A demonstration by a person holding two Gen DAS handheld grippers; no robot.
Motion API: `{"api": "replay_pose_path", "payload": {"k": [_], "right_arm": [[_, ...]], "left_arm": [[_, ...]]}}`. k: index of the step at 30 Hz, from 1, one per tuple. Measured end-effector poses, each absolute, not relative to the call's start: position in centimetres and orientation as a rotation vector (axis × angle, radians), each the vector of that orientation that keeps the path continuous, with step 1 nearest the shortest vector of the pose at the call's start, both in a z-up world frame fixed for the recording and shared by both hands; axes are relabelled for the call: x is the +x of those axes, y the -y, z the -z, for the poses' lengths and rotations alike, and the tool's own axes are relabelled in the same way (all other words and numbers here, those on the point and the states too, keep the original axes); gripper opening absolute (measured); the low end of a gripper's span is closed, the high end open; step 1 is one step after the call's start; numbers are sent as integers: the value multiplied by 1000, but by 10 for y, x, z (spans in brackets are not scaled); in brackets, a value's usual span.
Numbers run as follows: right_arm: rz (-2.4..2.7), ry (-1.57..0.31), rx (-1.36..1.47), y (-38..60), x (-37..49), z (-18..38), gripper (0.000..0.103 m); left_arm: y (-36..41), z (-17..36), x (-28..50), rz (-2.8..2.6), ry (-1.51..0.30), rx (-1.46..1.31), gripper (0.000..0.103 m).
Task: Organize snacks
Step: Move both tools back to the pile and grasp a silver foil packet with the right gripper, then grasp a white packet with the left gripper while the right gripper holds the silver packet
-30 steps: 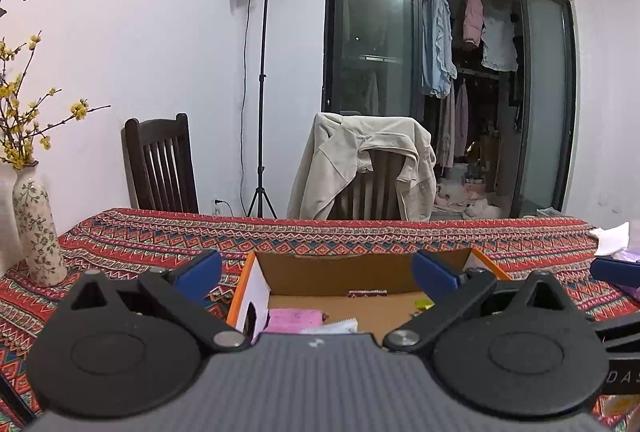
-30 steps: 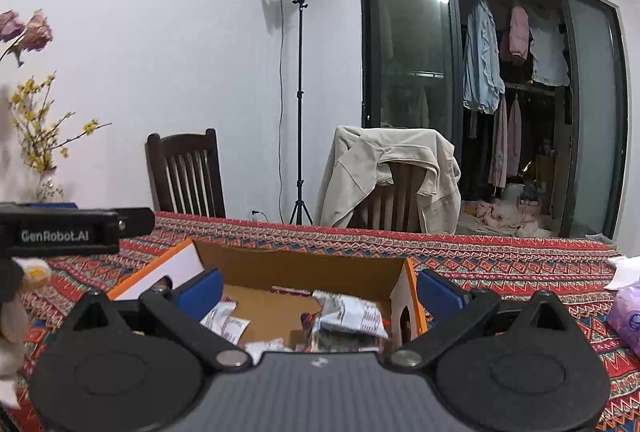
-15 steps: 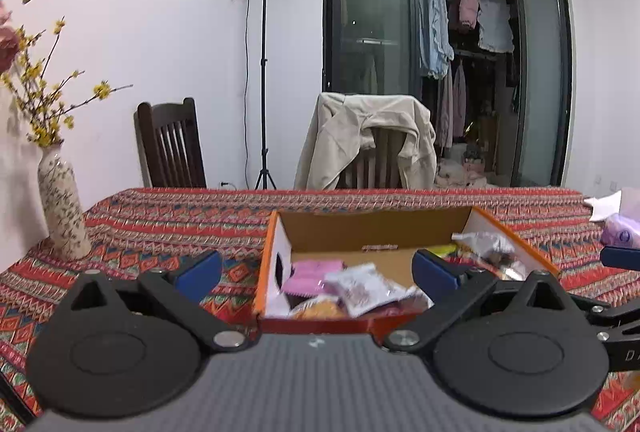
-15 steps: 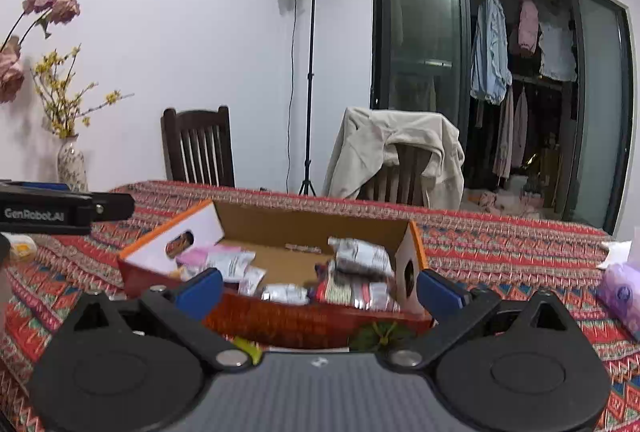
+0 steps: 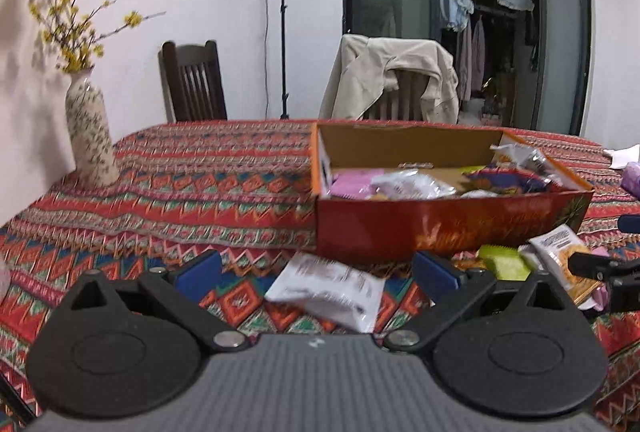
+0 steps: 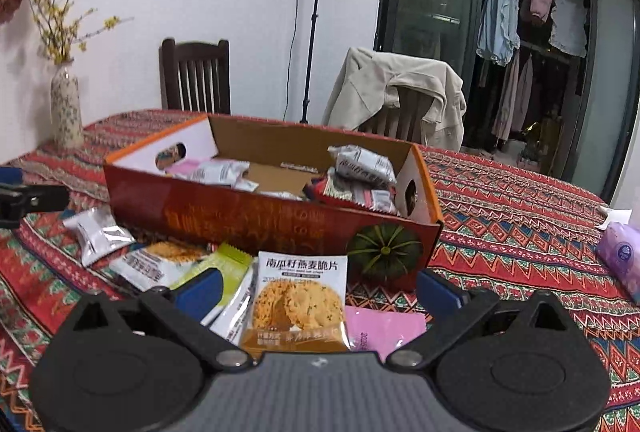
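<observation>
Currently pre-grasp: both grippers' jaws apart, empty; right gripper over cracker packet, which needs clamping, then boxing.

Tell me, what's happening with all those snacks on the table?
A person holds two grippers and is tidying snacks. Both the left gripper and the right gripper are open and empty. Some packets already lie in the box. Others, like the cracker packet and the white packet, lie on the tablecloth in front of it.
</observation>
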State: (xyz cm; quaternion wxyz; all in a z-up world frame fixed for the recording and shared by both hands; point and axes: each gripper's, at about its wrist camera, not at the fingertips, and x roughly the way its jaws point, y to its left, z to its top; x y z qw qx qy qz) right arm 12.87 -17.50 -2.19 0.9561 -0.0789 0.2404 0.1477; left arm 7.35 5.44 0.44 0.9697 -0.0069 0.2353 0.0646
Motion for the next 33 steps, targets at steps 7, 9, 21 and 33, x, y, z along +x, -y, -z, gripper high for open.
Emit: {"api": "replay_pose_path", "payload": {"k": [7,9,21,33], "right_arm": [[-307,-531,-159,165,150,36,78],[-318,-537,-154,164,152,42,71],[-314,-491,-62,182,147,41,39],[-326,-449,9,195,142,37,16]], "left_arm": [[-64,1,72,-152,-495,-29,103],[-64,1,74,-157,-498,-29,103],[-54,4,98,-184,-552,-18,103],[-43,9,151,-292,-653,-47,103]]}}
